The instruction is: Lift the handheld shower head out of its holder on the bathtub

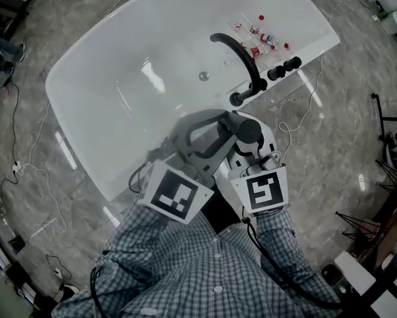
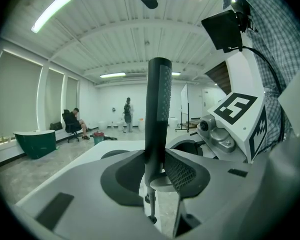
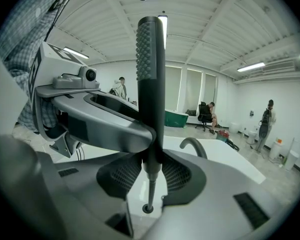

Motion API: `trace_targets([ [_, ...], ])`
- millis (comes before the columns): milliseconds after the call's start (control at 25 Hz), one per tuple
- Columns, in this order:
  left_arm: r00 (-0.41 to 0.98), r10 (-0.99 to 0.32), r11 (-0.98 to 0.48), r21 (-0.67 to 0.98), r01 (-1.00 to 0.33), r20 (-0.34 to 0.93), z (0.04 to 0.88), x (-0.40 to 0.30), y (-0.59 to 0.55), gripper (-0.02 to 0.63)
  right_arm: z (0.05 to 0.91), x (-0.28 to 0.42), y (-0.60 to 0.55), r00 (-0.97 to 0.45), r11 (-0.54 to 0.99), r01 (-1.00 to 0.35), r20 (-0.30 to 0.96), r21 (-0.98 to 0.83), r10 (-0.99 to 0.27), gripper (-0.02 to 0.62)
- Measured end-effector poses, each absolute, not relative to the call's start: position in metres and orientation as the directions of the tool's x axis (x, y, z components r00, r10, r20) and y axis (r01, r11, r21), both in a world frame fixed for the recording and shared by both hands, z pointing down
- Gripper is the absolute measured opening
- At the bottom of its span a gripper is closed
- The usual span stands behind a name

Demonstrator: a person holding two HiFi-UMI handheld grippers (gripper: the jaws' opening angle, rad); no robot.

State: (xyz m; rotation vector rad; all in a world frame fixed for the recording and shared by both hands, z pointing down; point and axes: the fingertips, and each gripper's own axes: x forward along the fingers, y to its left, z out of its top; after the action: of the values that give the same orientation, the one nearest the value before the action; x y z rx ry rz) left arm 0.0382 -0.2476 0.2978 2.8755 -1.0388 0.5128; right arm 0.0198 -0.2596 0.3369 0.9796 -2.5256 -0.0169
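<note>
Shower head (image 2: 157,109) upright, squeezed by left gripper (image 2: 157,170) and right gripper (image 3: 151,170), thin hose (image 3: 148,191) below, over bathtub (image 1: 118,65) near edge.

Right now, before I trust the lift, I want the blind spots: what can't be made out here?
- Head view: the shower head is hidden beneath the left tool and right tool.
- Head view: labels on the bottles by the faucet are too small to read.
- Right gripper view: the left tool's jaw covers part of the shower head's handle.
</note>
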Motion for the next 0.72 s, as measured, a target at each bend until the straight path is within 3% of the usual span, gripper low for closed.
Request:
trace_targets([
  [320,0.725,-0.619,-0.778,-0.115,-0.617,0.302,0.257,0.037,-0.245,0.126,0.296,0.018,-0.257,-0.661,0.737,-0.66,0.353,0.147,-0.662,0.12],
  [720,0.749,-0.618,-0.786,-0.162,-0.596,0.241,0.197,0.039,-0.245,0.126,0.23,0.017,-0.259,-0.705,0.734,-0.672,0.22,0.099,-0.674,0.12],
])
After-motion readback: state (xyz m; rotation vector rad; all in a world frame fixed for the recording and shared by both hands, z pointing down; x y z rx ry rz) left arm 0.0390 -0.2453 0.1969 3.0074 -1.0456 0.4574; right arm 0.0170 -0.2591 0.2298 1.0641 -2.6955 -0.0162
